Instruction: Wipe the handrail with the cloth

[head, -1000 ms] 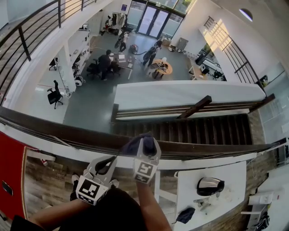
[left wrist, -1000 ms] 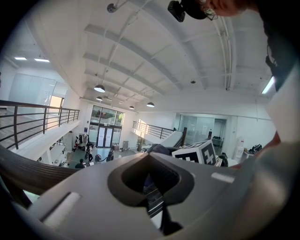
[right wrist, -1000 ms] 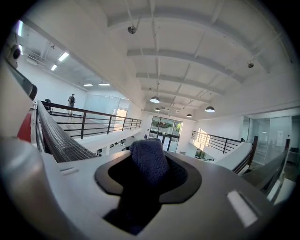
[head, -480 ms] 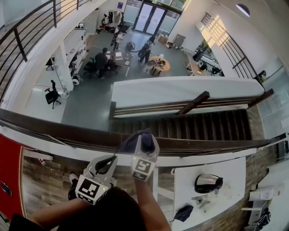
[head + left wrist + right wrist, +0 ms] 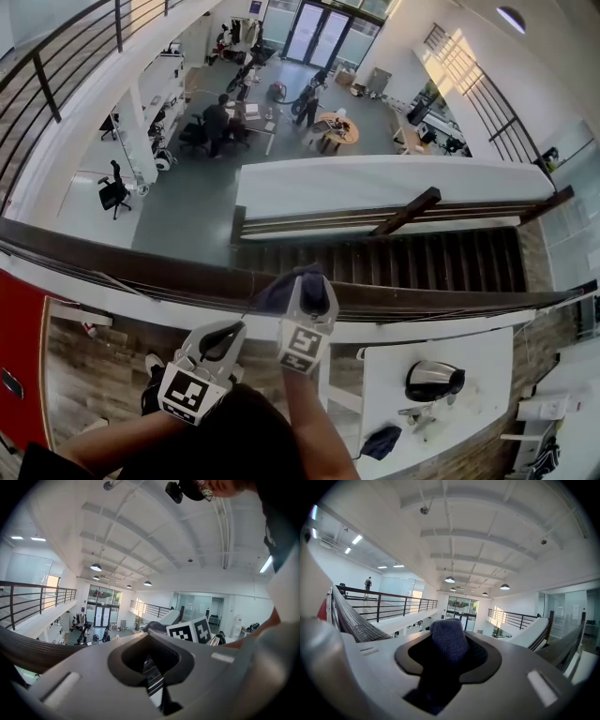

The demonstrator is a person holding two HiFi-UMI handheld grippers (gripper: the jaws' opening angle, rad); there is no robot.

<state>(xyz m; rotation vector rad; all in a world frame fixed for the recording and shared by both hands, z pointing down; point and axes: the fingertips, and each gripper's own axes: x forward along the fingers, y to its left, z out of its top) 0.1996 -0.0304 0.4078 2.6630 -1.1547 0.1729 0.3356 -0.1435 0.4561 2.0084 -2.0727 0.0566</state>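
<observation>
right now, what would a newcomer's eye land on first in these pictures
The eye goes first to the dark blue cloth clamped in the right gripper, pressed on the long dark handrail at the centre of the head view. Just beyond the rail, the floor drops away to an open hall below, where people sit at desks at upper left, with a dark staircase descending at right.

A grey floor (image 5: pixel 183 220) lies far below, with desks (image 5: pixel 253 122) and glass doors (image 5: pixel 319 37). Dark stairs (image 5: pixel 394 267) descend. Round lamps (image 5: pixel 450 579) hang overhead.

no legible text or numbers
</observation>
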